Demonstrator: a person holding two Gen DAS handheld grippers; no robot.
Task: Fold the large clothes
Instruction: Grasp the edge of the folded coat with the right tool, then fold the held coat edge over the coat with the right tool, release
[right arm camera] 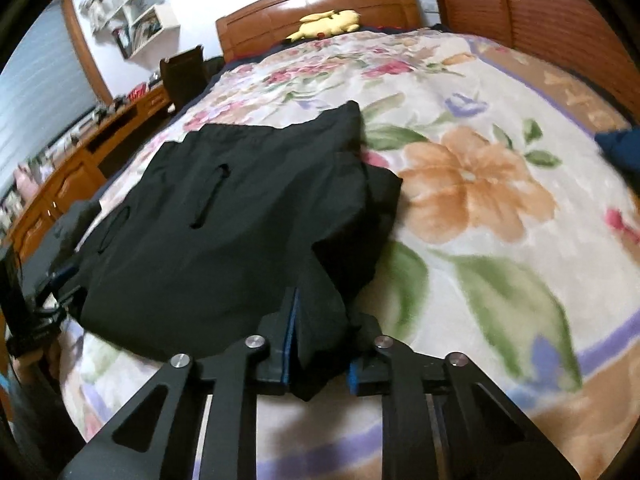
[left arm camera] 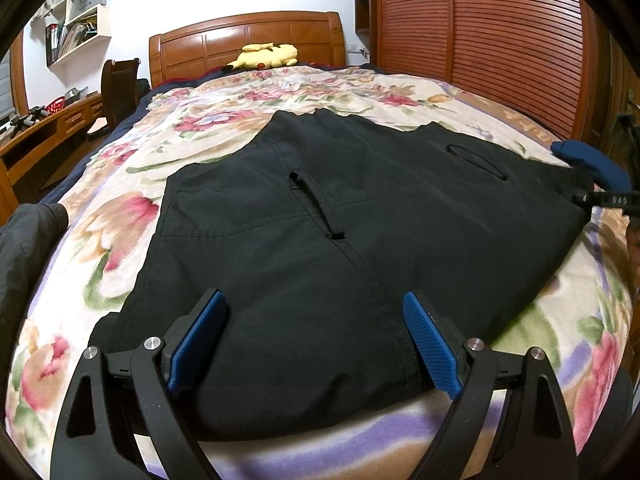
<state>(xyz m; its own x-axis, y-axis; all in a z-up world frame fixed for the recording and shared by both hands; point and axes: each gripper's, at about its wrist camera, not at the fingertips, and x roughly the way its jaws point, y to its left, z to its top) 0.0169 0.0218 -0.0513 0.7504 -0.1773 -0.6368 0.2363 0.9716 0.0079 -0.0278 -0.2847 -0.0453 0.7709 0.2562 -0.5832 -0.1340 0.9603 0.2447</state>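
Left gripper [left arm camera: 314, 340] jaws gaped wide over the black garment [left arm camera: 360, 220]; right gripper [right arm camera: 324, 344] jaws pinched its five-o'clock corner.

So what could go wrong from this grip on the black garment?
1. The right gripper pinches a bunched corner of the black garment; pulling could drag several layers.
2. The left gripper is open over the near hem, so that side could shift.
3. The floral blanket may ruck underneath.
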